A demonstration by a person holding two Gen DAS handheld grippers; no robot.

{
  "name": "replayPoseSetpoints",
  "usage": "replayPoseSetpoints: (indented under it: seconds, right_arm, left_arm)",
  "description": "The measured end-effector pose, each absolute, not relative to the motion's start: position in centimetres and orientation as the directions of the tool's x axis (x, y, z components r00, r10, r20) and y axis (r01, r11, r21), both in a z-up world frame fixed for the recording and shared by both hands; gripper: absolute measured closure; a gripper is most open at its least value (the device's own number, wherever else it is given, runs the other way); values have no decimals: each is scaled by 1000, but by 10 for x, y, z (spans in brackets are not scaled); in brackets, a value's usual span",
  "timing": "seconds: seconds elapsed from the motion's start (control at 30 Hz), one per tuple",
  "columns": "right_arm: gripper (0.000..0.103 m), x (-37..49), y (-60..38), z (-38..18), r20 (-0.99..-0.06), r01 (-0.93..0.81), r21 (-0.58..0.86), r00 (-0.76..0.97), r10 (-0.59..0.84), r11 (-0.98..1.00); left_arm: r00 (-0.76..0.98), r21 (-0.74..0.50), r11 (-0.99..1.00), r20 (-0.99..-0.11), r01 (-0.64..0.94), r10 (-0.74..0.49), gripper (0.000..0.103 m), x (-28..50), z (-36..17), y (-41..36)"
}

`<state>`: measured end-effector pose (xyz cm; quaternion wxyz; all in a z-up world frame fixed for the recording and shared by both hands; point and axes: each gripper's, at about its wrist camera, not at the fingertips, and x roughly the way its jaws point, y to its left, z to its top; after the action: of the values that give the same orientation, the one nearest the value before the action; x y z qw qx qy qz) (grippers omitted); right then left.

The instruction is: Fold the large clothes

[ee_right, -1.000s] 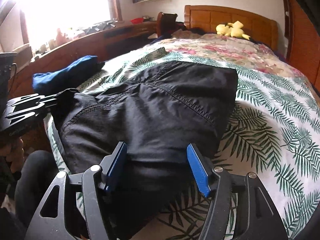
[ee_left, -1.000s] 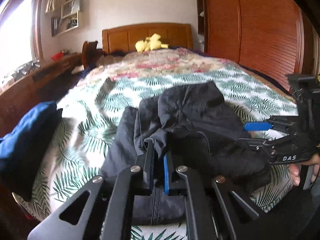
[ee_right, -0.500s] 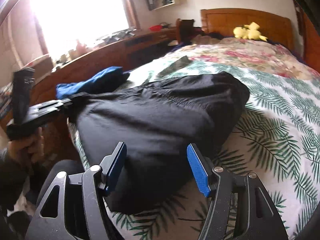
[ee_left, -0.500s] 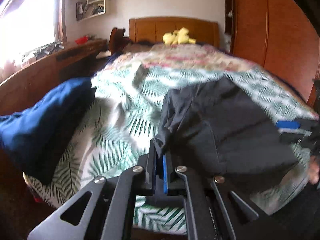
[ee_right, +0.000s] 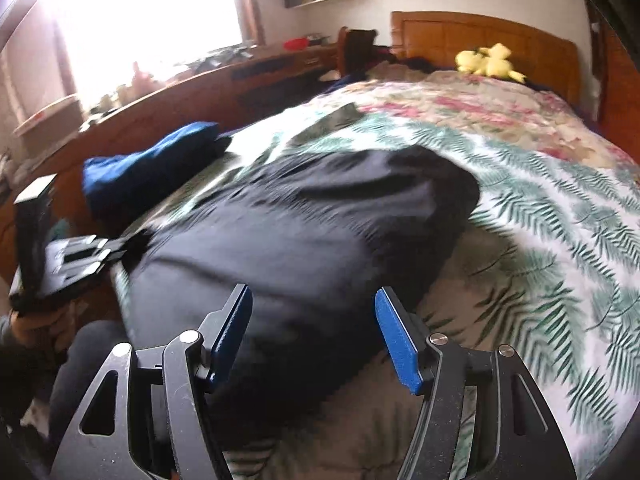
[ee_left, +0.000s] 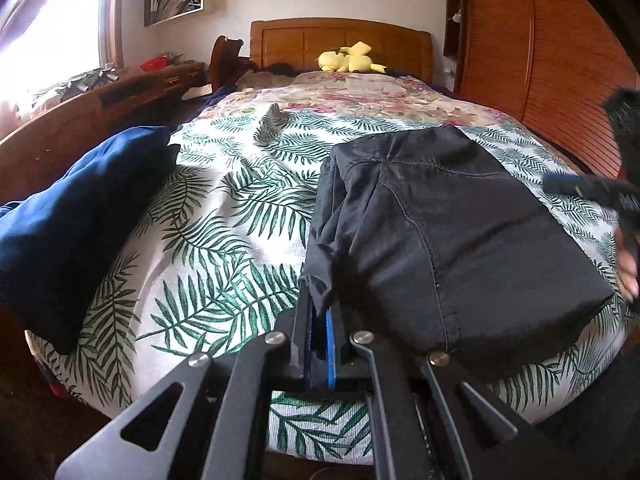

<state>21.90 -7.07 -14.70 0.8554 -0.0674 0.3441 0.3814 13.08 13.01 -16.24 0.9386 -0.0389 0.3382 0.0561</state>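
A black garment (ee_left: 460, 232) lies folded in a thick rectangle on the leaf-print bedspread (ee_left: 224, 216), near the foot of the bed. My left gripper (ee_left: 320, 304) is shut on the garment's near left corner, with a flap of black cloth pinched between its pads. In the right wrist view this gripper (ee_right: 116, 246) grips the cloth at the left, held by a hand. My right gripper (ee_right: 314, 308) stands open over the near edge of the black garment (ee_right: 304, 220), its blue pads (ee_right: 394, 336) apart and not pressing. That view is blurred.
A dark blue garment (ee_left: 80, 208) lies bunched at the bed's left edge. A yellow plush toy (ee_left: 350, 60) sits by the wooden headboard (ee_left: 340, 40). A wooden dresser (ee_left: 80, 120) runs along the left and a wooden wardrobe (ee_left: 540, 60) stands at the right.
My left gripper has drawn the pinched corner leftward and down toward the bed's foot; the bunched black garment now lies flatter and squarer. The right gripper has stayed open and shifted slightly.
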Motion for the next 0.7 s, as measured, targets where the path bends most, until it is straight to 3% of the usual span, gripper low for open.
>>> replayPoseSetpoints:
  seconds: [0.27,0.47,0.63,0.7]
  right_arm:
    - [37,290,-62,-141,-645,-643,120,528,552,756]
    - [37,354,-55,-176,-723,-560,101,527,448,822]
    - [16,377,-63,-194,-731,-553,176,480,485,814]
    - [15,382,-64,-199,-740,-552,210,449,500,807]
  left_arm:
    - [768,-56,993,-639,-105,45,99,131,-162,136]
    - [757,-62,993,-652,-99,34,99,129,-162,134]
    - [748,-51,993,-662,-109,48,99,130,-161,131]
    - [745,-56,992,-666,-112,46,99,132,-161,132]
